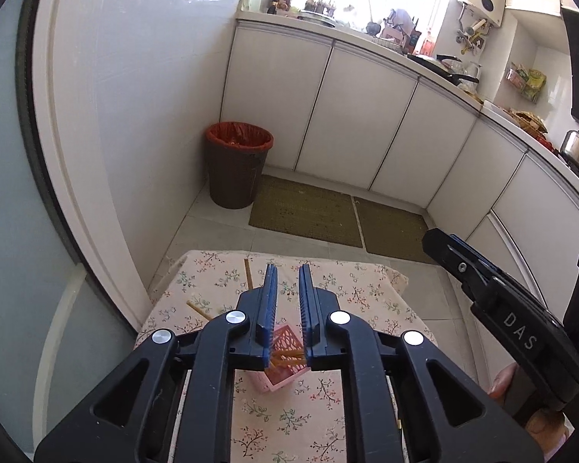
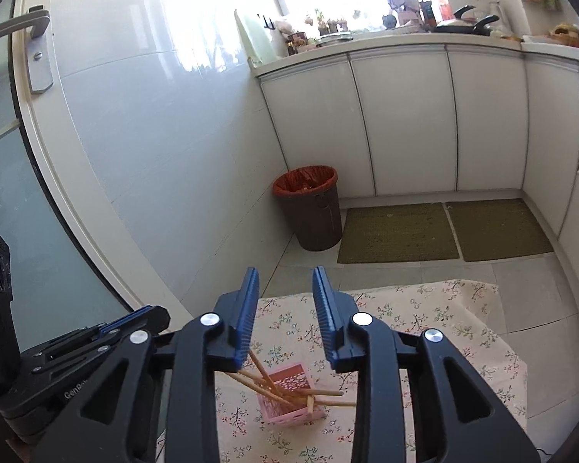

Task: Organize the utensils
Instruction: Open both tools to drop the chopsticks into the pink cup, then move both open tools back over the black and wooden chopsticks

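Observation:
A pink lattice basket (image 2: pixel 291 395) stands on the floral tablecloth (image 2: pixel 424 320) with several wooden chopsticks (image 2: pixel 268 384) leaning out of it at different angles. My right gripper (image 2: pixel 285 270) hovers above the basket, open, with nothing between its blue pads. My left gripper (image 1: pixel 287 267) is also over the basket (image 1: pixel 285 351). Its pads stand a narrow gap apart and grip nothing; the chopsticks (image 1: pixel 285 359) show through the gap below. Two loose chopsticks lie on the cloth, one at the far left (image 1: pixel 247 272) and one nearer (image 1: pixel 198 308). Each gripper shows at the edge of the other's view.
The small table (image 1: pixel 366 289) stands on a tiled kitchen floor. A brown bin with a red liner (image 1: pixel 237 169) is in the corner beyond it, next to two green mats (image 1: pixel 305 212). White cabinets (image 1: pixel 359 123) run along the right and a door frame (image 1: pixel 77 177) on the left.

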`<move>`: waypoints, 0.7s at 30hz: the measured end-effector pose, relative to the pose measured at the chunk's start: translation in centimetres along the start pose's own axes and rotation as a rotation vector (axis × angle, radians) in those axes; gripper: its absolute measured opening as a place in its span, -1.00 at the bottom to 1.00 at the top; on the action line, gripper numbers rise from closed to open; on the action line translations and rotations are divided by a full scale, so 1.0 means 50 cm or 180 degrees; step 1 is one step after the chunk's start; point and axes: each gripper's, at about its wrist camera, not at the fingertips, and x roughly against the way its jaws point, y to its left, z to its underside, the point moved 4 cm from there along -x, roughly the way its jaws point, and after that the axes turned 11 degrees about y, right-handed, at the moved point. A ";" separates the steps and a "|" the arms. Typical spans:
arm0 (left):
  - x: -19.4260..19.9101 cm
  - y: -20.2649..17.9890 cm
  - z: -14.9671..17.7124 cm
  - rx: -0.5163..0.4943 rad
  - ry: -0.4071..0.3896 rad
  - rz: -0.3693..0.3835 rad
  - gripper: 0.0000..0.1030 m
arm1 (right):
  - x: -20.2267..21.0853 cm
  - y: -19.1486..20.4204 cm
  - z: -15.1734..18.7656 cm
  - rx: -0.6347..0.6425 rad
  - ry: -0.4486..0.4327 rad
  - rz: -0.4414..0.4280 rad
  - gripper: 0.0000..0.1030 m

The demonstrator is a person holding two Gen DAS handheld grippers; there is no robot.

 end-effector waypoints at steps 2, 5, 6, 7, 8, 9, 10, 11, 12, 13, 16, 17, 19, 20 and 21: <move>0.016 -0.007 -0.003 -0.0003 -0.0056 -0.0013 -0.72 | 0.020 0.001 0.000 0.0026 -0.0015 0.0061 -0.38; 0.037 -0.024 0.000 -0.0033 -0.0073 -0.0033 -0.67 | 0.053 -0.001 0.009 0.0059 -0.0046 0.0178 -0.38; 0.044 -0.030 0.004 -0.0043 -0.0082 -0.0044 -0.61 | 0.063 -0.003 0.014 0.0069 -0.0053 0.0218 -0.38; 0.052 -0.037 0.010 -0.0063 -0.0092 -0.0060 -0.54 | 0.076 -0.004 0.022 0.0075 -0.0059 0.0255 -0.37; 0.057 -0.044 0.015 -0.0080 -0.0099 -0.0079 -0.52 | 0.086 -0.007 0.029 0.0074 -0.0057 0.0279 -0.35; 0.062 -0.049 0.020 -0.0090 -0.0102 -0.0092 -0.48 | 0.093 -0.009 0.035 0.0073 -0.0050 0.0304 -0.30; 0.067 -0.055 0.027 -0.0095 -0.0100 -0.0103 -0.44 | 0.104 -0.012 0.044 0.0064 -0.0042 0.0328 -0.27; 0.070 -0.062 0.033 -0.0100 -0.0094 -0.0111 -0.41 | 0.113 -0.018 0.050 0.0043 -0.0039 0.0336 -0.22; 0.073 -0.069 0.043 -0.0103 -0.0089 -0.0122 -0.34 | 0.122 -0.023 0.058 0.0023 -0.0037 0.0350 -0.13; 0.075 -0.072 0.049 -0.0100 -0.0091 -0.0133 -0.21 | 0.134 -0.026 0.069 0.0003 -0.0042 0.0368 -0.07; 0.082 -0.088 0.075 -0.0093 -0.0133 -0.0183 0.21 | 0.165 -0.040 0.103 -0.0046 -0.0053 0.0417 0.30; 0.086 -0.092 0.085 -0.0094 -0.0157 -0.0188 0.24 | 0.175 -0.047 0.117 -0.0057 -0.0050 0.0431 0.48; 0.093 -0.101 0.106 -0.0091 -0.0180 -0.0181 0.32 | 0.192 -0.062 0.138 -0.0081 -0.0051 0.0527 0.57; 0.095 -0.103 0.114 -0.0089 -0.0179 -0.0172 0.33 | 0.198 -0.071 0.147 -0.0108 -0.0047 0.0577 0.60; 0.098 -0.105 0.124 -0.0087 -0.0183 -0.0175 0.37 | 0.205 -0.082 0.155 -0.0159 -0.0049 0.0636 0.62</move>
